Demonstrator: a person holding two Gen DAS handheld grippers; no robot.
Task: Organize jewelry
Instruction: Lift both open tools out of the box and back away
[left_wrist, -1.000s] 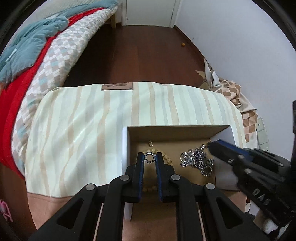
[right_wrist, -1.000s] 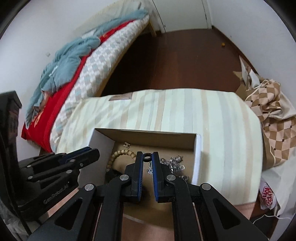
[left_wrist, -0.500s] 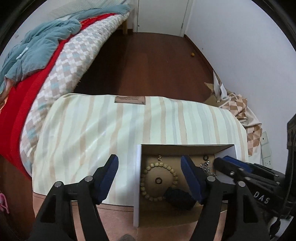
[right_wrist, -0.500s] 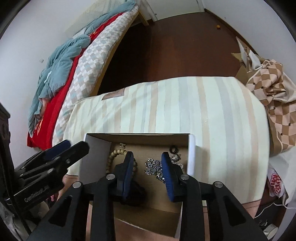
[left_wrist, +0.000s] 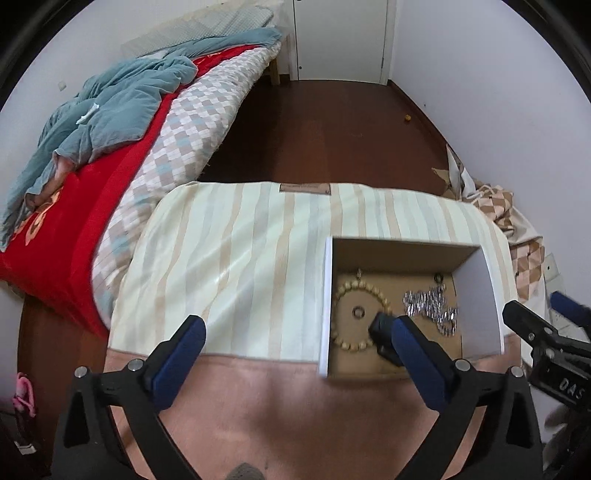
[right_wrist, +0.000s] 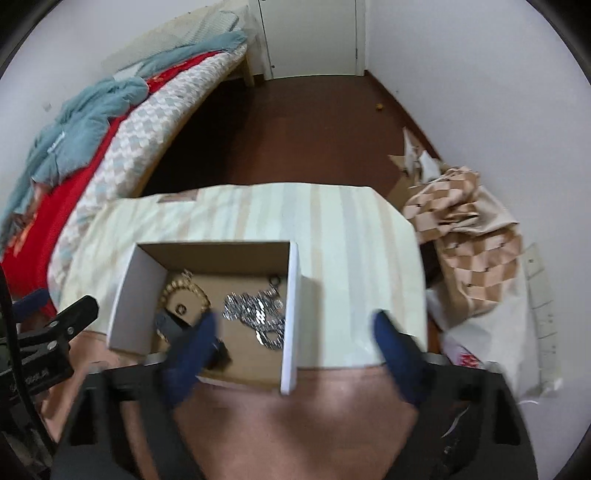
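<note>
Looking through the left wrist view: left hand-held gripper (left_wrist: 291, 334) spread wide after just opening its jaws, nothing between them. Below, open white cardboard box with brown inside (left_wrist: 476, 247) on the striped cream cloth of the bench (left_wrist: 236, 266), already holding a pale wooden bead bracelet (left_wrist: 360, 314), a small dark ring (left_wrist: 357, 312) inside its circle, a heap of silver chain (left_wrist: 430, 308) beside, another ring near the far wall.

Turning to the right wrist view: right hand-held gripper (right_wrist: 295, 334), blurred, also just opened wide and empty. Same jewelry inside the box. No loose piece visible on the cloth, so sorting probably finished or almost finished.
</note>
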